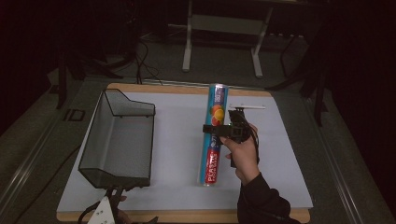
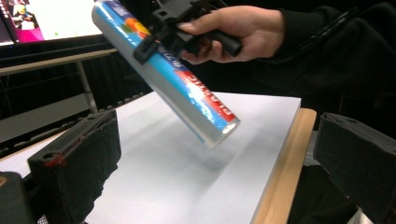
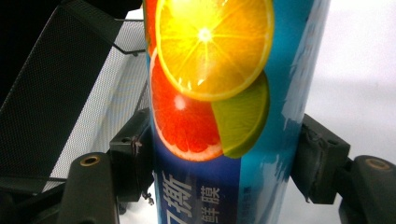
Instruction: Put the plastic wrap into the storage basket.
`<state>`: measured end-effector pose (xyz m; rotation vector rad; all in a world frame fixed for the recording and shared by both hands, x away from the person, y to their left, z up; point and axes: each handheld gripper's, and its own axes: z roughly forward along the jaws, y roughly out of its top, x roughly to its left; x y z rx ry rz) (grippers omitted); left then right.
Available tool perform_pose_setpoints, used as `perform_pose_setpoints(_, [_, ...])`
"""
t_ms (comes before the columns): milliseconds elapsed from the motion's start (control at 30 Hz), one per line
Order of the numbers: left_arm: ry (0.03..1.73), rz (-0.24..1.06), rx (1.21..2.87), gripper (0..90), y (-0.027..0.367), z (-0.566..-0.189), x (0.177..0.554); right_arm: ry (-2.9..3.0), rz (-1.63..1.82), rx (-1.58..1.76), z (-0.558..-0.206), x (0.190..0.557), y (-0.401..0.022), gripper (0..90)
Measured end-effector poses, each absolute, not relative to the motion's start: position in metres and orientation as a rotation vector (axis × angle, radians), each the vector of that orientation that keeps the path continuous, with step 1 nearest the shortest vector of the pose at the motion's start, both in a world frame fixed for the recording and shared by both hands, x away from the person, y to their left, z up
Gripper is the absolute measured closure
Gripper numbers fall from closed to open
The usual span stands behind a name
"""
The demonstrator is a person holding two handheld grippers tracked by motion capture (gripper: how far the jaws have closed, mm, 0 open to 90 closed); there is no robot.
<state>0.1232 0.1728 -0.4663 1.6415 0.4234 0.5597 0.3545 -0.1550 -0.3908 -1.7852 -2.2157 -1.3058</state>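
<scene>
A long blue tube of plastic wrap (image 1: 211, 163) with citrus slices printed on it hangs tilted above the white table top (image 1: 177, 140). My right gripper (image 1: 213, 129) is shut on the tube around its middle, a jaw on each side. In the right gripper view the tube (image 3: 210, 70) stands between the two black jaws of that gripper (image 3: 224, 158). In the left gripper view the tube (image 2: 187, 88) is off the surface, its shadow below it. My left gripper (image 2: 219, 154) is open and holds nothing; it sits low at the table's front left edge (image 1: 112, 210).
An empty black wire mesh basket (image 1: 152, 140) stands on the left half of the table, also behind the tube in the right gripper view (image 3: 56, 93). The table has a wooden rim (image 2: 285, 158). Metal stand legs (image 1: 187, 46) and cables lie on the floor beyond.
</scene>
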Motion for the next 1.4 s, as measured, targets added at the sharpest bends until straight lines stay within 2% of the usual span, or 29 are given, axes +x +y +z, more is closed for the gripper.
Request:
perform_pose_setpoints(367, [0.425, 0.555, 1.647, 1.6, 0.173, -0.467, 0.123, -2.291, -1.329, -1.781, -0.369, 0.377, -0.124, 31.8])
perform_pose_setpoints(667, [0.424, 0.550, 1.645, 1.7, 0.173, -0.467, 0.123, -2.400, -1.320, -1.738, -0.342, 0.392, -0.075, 31.8])
perform_pose_setpoints(1400, [0.435, 0.551, 1.650, 1.6, 0.178, -0.467, 0.117, -2.499, -1.304, -1.575, -0.328, 0.402, 0.016, 31.8])
